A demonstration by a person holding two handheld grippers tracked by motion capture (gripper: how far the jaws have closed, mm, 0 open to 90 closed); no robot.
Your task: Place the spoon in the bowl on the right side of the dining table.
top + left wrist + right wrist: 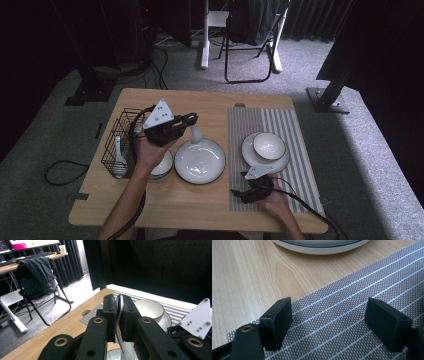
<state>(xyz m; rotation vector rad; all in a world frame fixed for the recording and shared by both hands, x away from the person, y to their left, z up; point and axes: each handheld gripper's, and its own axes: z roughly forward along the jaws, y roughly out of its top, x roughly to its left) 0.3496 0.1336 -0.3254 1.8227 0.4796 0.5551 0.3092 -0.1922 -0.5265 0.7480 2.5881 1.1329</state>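
Left gripper view, L tongs (119,315) pinching glossy white curved spoon (123,340)

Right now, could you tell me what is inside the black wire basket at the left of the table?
A white spoon leans inside the wire basket. The left gripper and hand hide the basket's right side, so anything there stays unseen.

We see a pale wooden table (165,202) bearing a grey striped woven mat (295,127), a black wire basket (111,150) and a white round dark-rimmed plate (200,161).

Spoon (119,315) handle mid-part hidden between fingers (110,315); bowl end cut off.
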